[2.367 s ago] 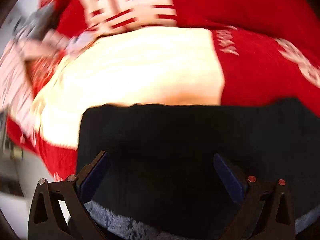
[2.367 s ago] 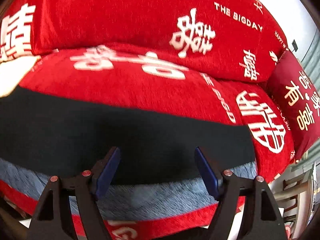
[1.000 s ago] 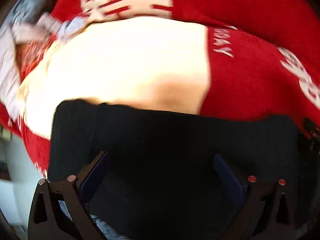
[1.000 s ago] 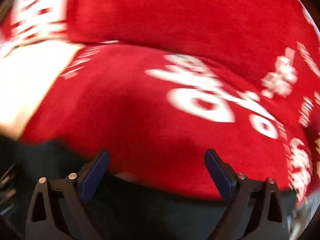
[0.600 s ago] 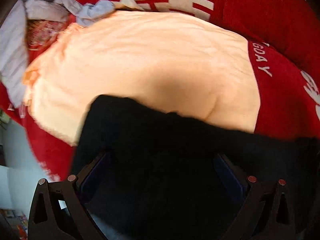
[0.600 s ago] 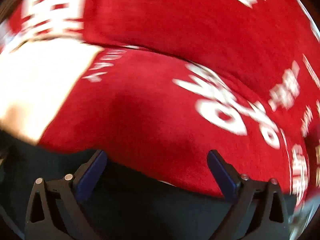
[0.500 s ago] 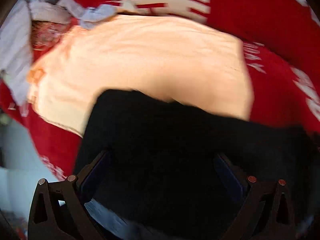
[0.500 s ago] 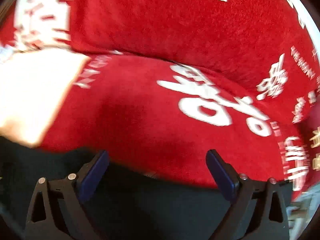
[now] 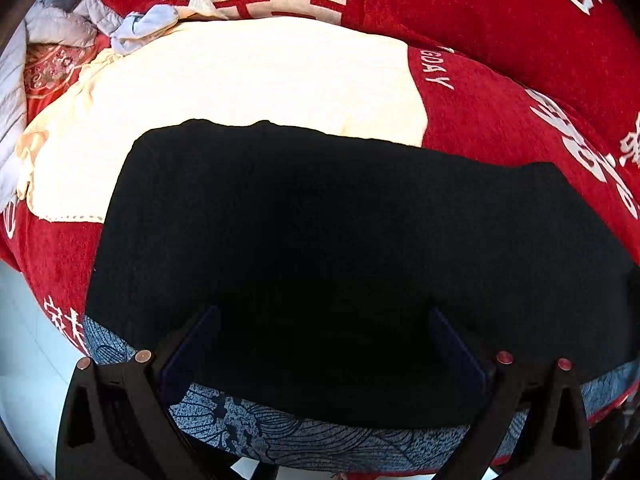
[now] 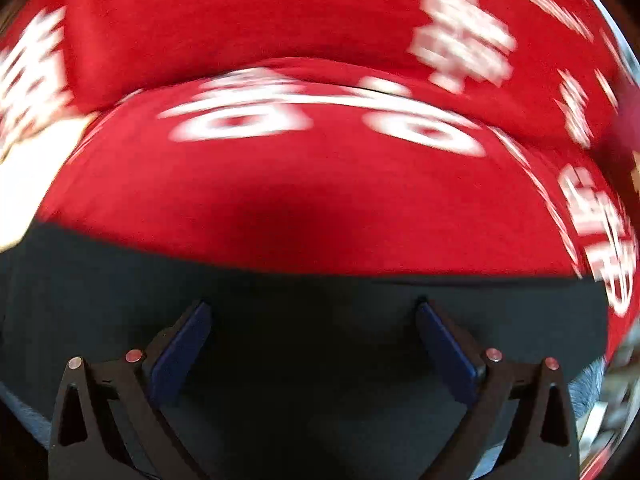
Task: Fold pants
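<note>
Black pants flat on red cover; left gripper wide, empty; right gripper opening, gripping nothing.

White lettering on the red cover (right-wrist view) is motion-blurred.

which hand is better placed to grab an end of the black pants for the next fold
Left, probably. The left tongs hang open over the black pants with their left end in sharp view. The right tongs, opening with nothing between them, give a blurred view.
</note>
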Demonstrator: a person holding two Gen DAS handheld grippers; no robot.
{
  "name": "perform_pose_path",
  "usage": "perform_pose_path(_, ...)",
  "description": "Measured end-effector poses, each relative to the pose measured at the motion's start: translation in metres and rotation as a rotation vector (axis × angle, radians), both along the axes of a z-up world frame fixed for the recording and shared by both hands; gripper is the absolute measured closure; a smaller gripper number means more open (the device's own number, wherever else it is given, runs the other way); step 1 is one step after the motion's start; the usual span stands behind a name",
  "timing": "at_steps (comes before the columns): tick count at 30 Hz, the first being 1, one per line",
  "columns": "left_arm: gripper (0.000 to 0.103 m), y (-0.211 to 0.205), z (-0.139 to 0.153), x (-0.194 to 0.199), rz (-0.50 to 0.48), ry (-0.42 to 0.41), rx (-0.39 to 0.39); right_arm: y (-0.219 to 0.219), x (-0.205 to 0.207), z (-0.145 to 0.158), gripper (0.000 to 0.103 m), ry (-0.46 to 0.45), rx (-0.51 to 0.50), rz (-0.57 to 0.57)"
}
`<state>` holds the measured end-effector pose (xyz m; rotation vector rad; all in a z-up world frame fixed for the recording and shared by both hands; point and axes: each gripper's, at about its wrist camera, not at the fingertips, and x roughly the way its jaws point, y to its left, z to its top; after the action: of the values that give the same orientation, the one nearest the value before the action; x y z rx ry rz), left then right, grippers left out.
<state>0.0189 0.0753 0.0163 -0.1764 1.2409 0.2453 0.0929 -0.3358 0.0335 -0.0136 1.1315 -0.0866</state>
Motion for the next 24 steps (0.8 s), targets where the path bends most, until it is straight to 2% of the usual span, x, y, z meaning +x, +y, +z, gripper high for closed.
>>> perform_pose_path(3,0.0,-0.001,0.0,-0.006,-0.016,-0.014,0.004,-0.092,-0.006,0.002,0.001,0.007,-0.042,-0.181)
perform_pose_path(5,0.0,0.002,0.0,-0.008,-0.025,-0.014,-0.015,-0.147,-0.015,0.0,0.001,0.017,-0.022,-0.285)
perform_pose_path(7,0.0,0.005,0.002,-0.01,-0.026,-0.011,-0.022,-0.187,-0.03,0.003,0.001,0.019,-0.02,-0.386)
perform_pose_path(9,0.0,0.001,0.007,-0.015,-0.009,-0.003,0.046,-0.196,-0.042,0.013,0.001,0.008,-0.053,-0.425)
perform_pose_path(10,0.0,-0.004,0.01,-0.019,-0.017,-0.004,0.071,-0.186,-0.051,0.02,0.001,-0.008,-0.053,-0.4)
perform_pose_path(12,0.0,-0.019,0.017,-0.031,-0.058,-0.023,0.054,-0.155,-0.066,0.03,0.001,-0.035,-0.009,-0.301)
perform_pose_path(14,0.0,-0.045,0.019,-0.043,-0.122,-0.031,0.024,-0.096,-0.084,0.035,0.001,-0.052,0.025,-0.135)
perform_pose_path(18,0.0,-0.11,0.02,-0.055,-0.288,-0.063,0.077,0.045,-0.113,0.026,0.001,-0.063,0.041,0.182)
perform_pose_path(21,0.0,-0.128,0.01,-0.053,-0.333,-0.038,0.112,0.104,-0.118,0.012,0.001,-0.043,0.094,0.288)
perform_pose_path(23,0.0,-0.118,-0.003,-0.048,-0.314,0.008,0.154,0.126,-0.116,-0.004,0.001,-0.023,0.033,0.345)
perform_pose_path(24,0.0,-0.108,-0.003,-0.048,-0.294,0.006,0.097,0.129,-0.116,-0.01,0.001,-0.024,-0.022,0.354)
